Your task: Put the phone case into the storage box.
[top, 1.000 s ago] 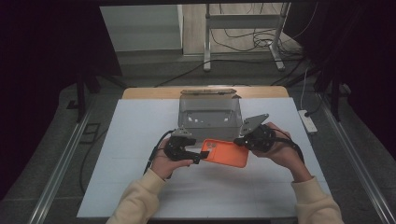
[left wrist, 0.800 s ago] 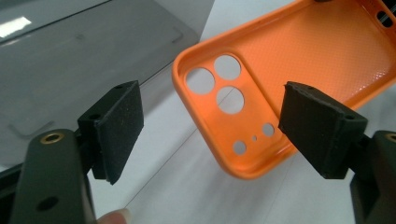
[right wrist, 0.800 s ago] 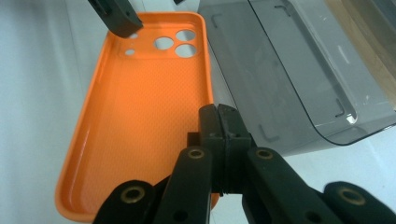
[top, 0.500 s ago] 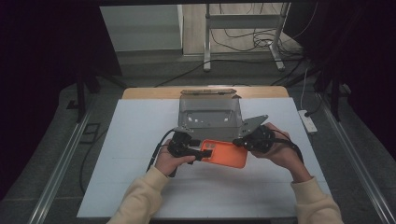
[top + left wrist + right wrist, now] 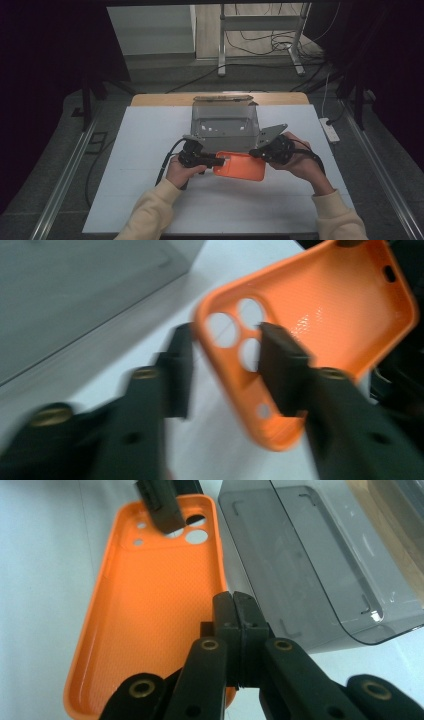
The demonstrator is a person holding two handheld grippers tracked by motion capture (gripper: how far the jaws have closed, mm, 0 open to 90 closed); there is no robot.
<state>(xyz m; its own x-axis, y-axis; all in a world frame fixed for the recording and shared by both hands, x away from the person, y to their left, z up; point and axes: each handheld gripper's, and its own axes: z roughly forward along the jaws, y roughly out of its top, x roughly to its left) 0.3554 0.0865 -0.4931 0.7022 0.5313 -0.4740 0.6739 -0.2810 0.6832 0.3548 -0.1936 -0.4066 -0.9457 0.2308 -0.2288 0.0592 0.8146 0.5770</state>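
Right hand-held gripper [image 5: 234,611]: your jaws are pressed together on the long edge of the orange phone case [image 5: 155,605]; in the right gripper view the pads meet with the case's rim pinched between them. It sits as it did a second ago.
Left hand-held gripper [image 5: 222,362]: your jaws have just been closing. A second ago they stood wider and short of the case; now one jaw is outside the case's corner and the other lies inside, over the camera holes. A gap shows between the outer jaw and the rim, so you have the corner between the jaws but no grip on it yet.
Left hand [image 5: 181,169]: it has edged in towards the case since the earlier picture, bringing the jaw tips over the case's near end.
Orange phone case [image 5: 240,166]: open side up, held at its right end by your right hand-held gripper, lying low over the white surface [image 5: 130,150] between your two hands, just in front of the box. Its place is much as before.
Clear grey box [image 5: 225,127]: stands behind the case, near the far edge of the surface, unmoved.
White surface: spreads out under both forearms.
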